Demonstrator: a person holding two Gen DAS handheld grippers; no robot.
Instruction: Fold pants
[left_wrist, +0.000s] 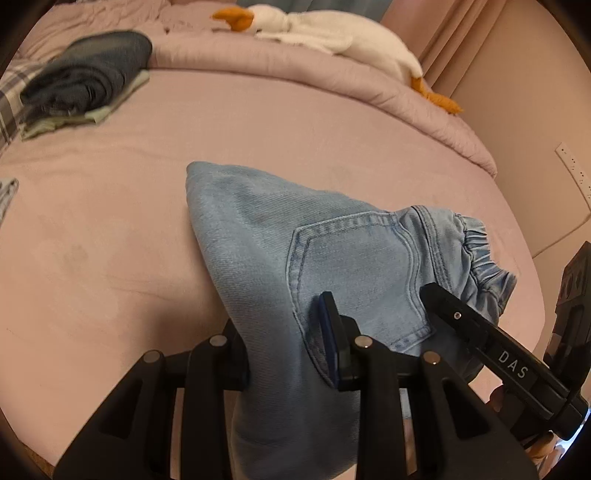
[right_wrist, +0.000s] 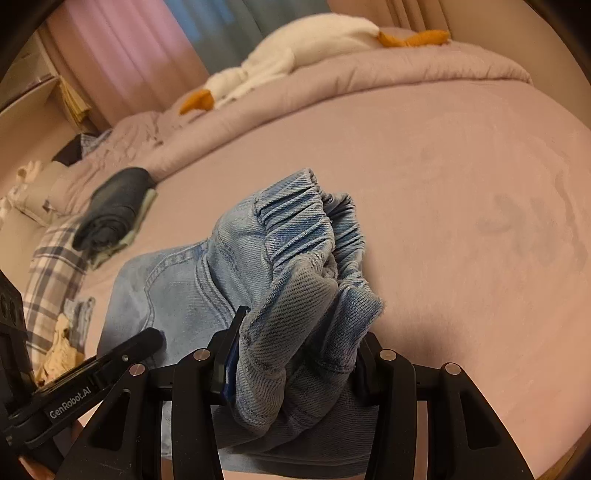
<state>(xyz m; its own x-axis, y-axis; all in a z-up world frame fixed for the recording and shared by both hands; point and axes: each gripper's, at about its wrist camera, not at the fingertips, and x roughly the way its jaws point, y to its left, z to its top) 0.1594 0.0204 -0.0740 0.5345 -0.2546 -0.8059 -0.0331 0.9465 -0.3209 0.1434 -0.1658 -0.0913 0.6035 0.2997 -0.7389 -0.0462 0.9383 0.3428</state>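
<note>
Left gripper (left_wrist: 291, 347) clamped on a fold of the light-blue denim pants (left_wrist: 266, 240) near the back pocket (left_wrist: 354, 273). Right gripper (right_wrist: 295, 354) clamped on the bunched elastic waistband (right_wrist: 310, 221) of the same garment. Pants held between both, draped down onto the pink-sheeted bed (left_wrist: 110, 240). Farther off: dark folded clothing stack (left_wrist: 88, 77), white plush goose with orange beak and feet (left_wrist: 332, 33) on the rolled quilt (left_wrist: 295, 74).

Dim warm indoor light, soft shadows, fisheye-bent edges, blurred far background.
</note>
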